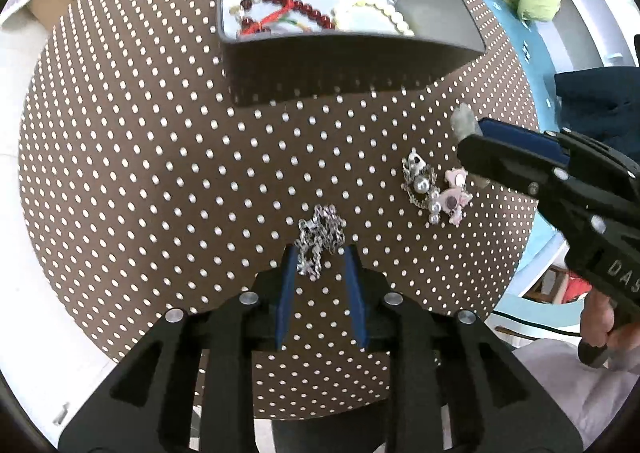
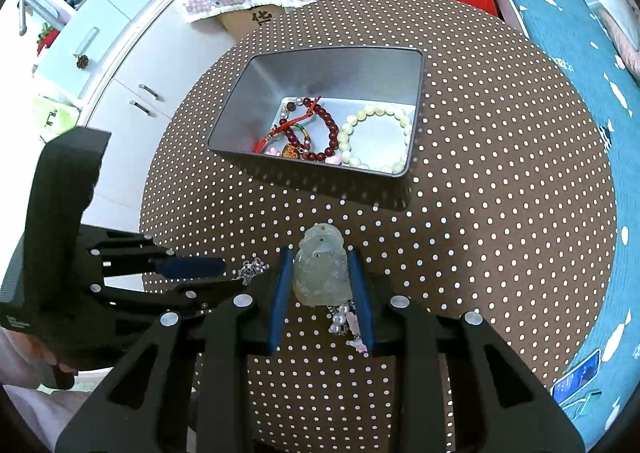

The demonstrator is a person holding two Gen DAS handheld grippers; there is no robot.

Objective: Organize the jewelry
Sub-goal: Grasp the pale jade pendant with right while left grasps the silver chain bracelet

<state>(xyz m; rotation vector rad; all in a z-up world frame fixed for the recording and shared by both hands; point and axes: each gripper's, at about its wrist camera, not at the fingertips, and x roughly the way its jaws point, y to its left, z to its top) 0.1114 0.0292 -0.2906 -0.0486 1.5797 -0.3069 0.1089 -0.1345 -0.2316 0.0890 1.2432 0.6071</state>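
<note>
A chain (image 1: 320, 243) lies on the tabletop (image 1: 160, 173) between the left jaws; the box (image 1: 352, 57) sits beyond, bracelets (image 2: 376, 137) inside. A pendant (image 2: 320, 269) sits between the right jaws.

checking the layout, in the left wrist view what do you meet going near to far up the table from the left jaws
left gripper around the silver chain → pearl and pink charm cluster, off to the right → grey tin → red bead bracelet and cream bead bracelet inside it

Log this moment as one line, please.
right claw: shut on jade pendant | left claw: open around silver chain | tin: bead bracelets inside | pearl cluster: on tablecloth
</note>
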